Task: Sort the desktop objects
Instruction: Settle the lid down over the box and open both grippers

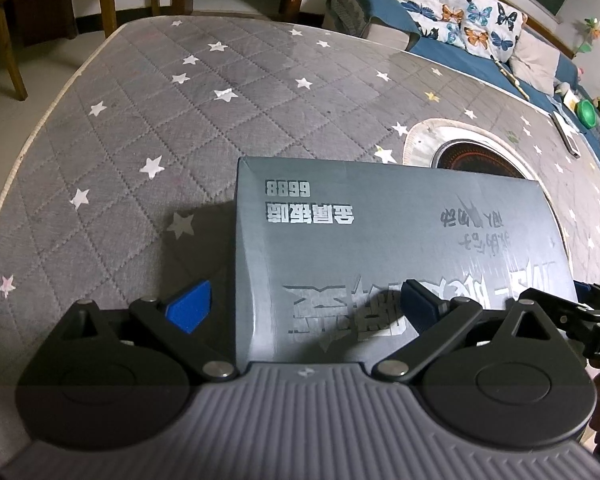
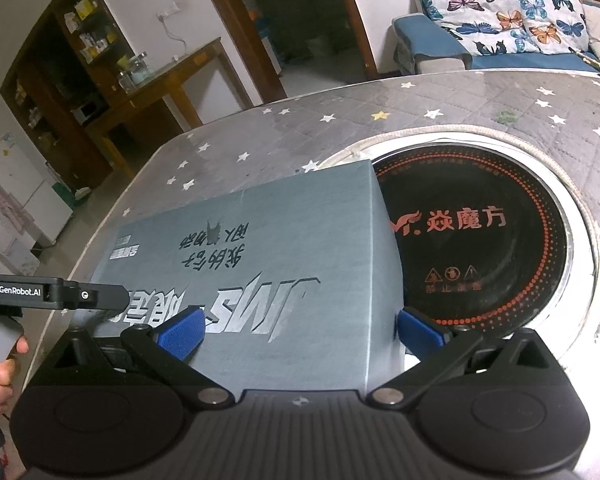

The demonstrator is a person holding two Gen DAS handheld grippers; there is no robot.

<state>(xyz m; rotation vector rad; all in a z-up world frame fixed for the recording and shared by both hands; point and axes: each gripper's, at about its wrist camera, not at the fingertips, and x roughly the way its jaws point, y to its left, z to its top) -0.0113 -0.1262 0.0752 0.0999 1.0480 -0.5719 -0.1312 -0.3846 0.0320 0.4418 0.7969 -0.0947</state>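
Observation:
A large grey cardboard box (image 1: 400, 240) with silver lettering lies flat on the quilted star-patterned table cover (image 1: 140, 120). My left gripper (image 1: 304, 306) is open and straddles the box's near left corner: one blue pad is off its left side, the other is over its top. The box also shows in the right wrist view (image 2: 260, 248). My right gripper (image 2: 300, 330) is open and straddles the box's near right corner, with one pad over the top and one beside its right side. The left gripper's body (image 2: 52, 292) shows at the left edge.
A round black induction cooktop (image 2: 480, 240) is set into the table just right of the box. A sofa with butterfly cushions (image 1: 452, 12) stands beyond the table's far edge. Wooden chairs (image 1: 20, 20) and a wooden desk (image 2: 160, 92) stand on the far left.

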